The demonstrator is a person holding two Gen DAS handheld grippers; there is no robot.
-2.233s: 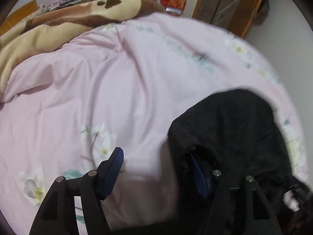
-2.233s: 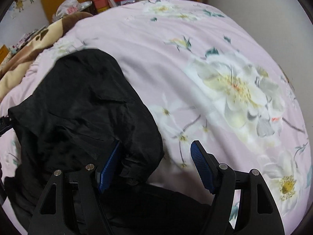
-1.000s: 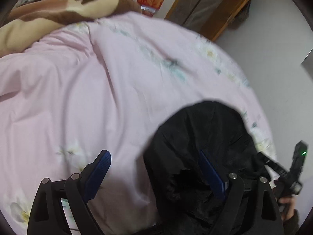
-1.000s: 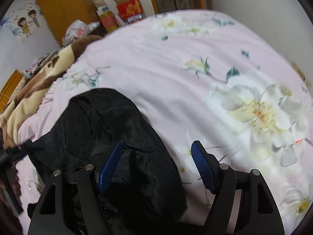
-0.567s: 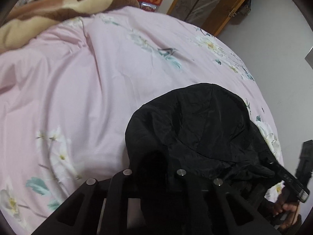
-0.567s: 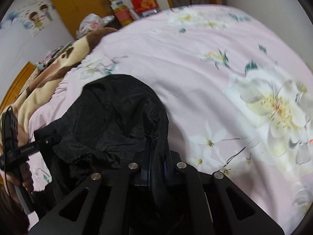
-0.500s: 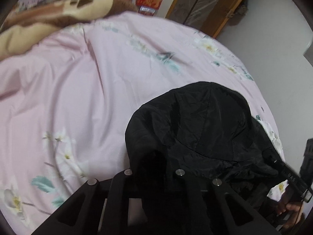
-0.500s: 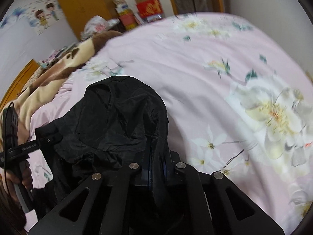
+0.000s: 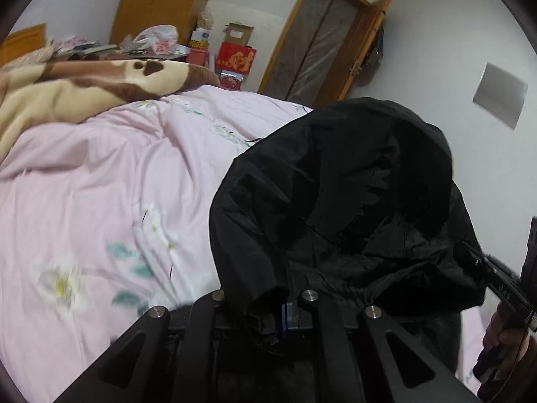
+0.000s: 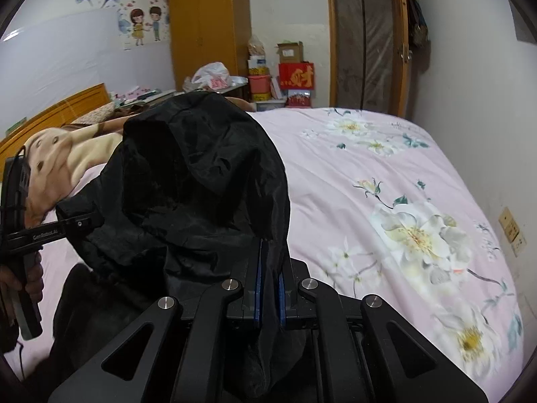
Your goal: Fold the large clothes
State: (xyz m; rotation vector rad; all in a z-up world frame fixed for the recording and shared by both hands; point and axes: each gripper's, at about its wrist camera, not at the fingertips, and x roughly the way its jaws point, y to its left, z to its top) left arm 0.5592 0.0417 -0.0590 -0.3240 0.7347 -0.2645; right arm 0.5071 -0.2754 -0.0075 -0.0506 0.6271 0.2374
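where both grippers clamp, the black jacket (image 10: 201,181) hangs pinched

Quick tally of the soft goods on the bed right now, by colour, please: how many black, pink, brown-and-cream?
Black: 1, the jacket, pinched in both grippers.
Pink floral: 1, the duvet.
Brown-and-cream: 1, the blanket, bunched at the duvet's far side.
Total: 3
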